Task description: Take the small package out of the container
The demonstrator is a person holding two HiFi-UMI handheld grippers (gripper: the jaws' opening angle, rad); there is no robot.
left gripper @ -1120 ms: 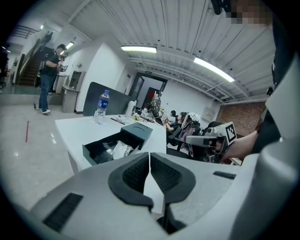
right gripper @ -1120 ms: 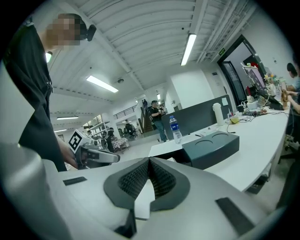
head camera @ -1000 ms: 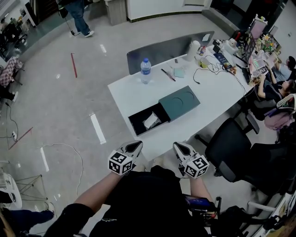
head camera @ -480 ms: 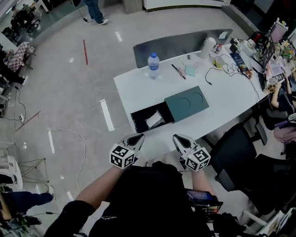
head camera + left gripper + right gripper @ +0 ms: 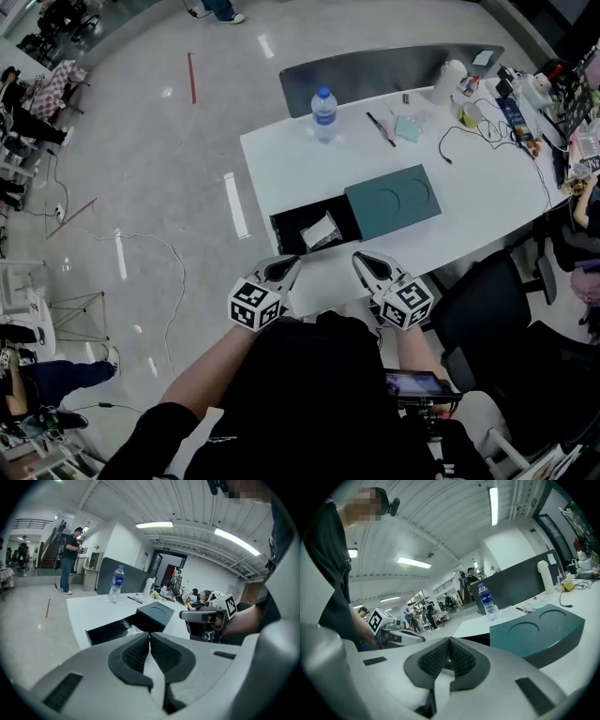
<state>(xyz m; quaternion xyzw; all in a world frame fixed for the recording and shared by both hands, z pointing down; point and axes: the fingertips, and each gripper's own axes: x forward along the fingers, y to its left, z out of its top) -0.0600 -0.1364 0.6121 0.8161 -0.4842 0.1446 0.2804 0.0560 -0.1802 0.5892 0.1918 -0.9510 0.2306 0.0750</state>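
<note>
Nearer the table point(image 5: 295, 169) than a second ago, your left gripper point(image 5: 285, 267) and right gripper point(image 5: 366, 263), both clenched empty, approach the small package point(image 5: 322, 232) lying in the open black container point(image 5: 280, 234) at frame centre; next, spread jaws over it.

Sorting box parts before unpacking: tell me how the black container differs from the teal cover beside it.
Colour: the black container is black, while the teal cover is blue-green.
Top: the container is open upward, and the cover shows a closed top with two round recesses.
Contents: the container holds a small pale package, and nothing lies on the cover.
Shared: both are rectangular, lie flat on the white table and appear to meet end to end.
</note>
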